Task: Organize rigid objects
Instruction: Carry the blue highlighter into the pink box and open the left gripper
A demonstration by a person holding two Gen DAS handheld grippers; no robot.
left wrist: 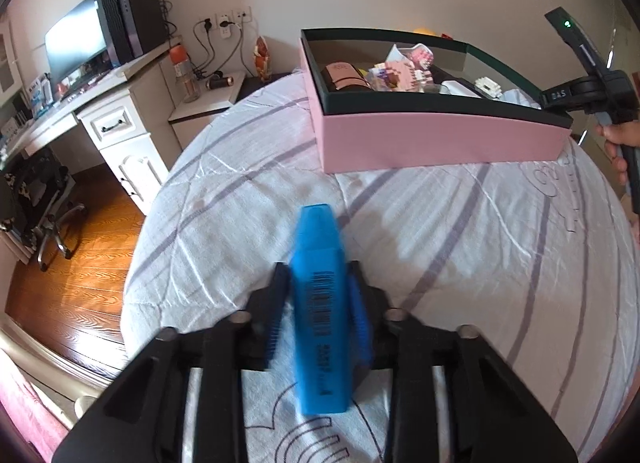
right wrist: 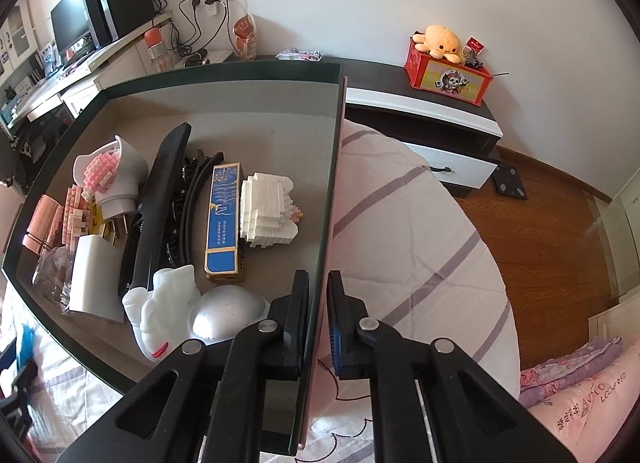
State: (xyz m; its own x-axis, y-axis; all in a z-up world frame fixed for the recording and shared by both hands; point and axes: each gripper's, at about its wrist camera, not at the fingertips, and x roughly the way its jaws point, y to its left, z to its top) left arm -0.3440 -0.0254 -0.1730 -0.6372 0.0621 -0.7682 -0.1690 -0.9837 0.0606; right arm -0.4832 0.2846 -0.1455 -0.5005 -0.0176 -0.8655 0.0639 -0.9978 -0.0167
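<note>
My left gripper (left wrist: 318,275) is shut on a blue highlighter pen (left wrist: 318,303) and holds it above the bed, short of the pink box (left wrist: 420,135). The box is open, with a dark green rim, and sits further up the bed. My right gripper (right wrist: 318,283) is shut on the box's right wall (right wrist: 334,167). Inside lie a blue and gold case (right wrist: 224,219), a white brick model (right wrist: 266,209), a white astronaut figure (right wrist: 180,311), black hair clips (right wrist: 164,199) and pink brick pieces (right wrist: 104,171). The right gripper also shows in the left wrist view (left wrist: 576,95).
The bed (left wrist: 440,231) has a white quilt with purple stripes. A desk with a monitor (left wrist: 76,39) stands left, with an office chair (left wrist: 40,199) on the wood floor. A nightstand (right wrist: 432,119) with a red box and an orange plush (right wrist: 440,39) stands right.
</note>
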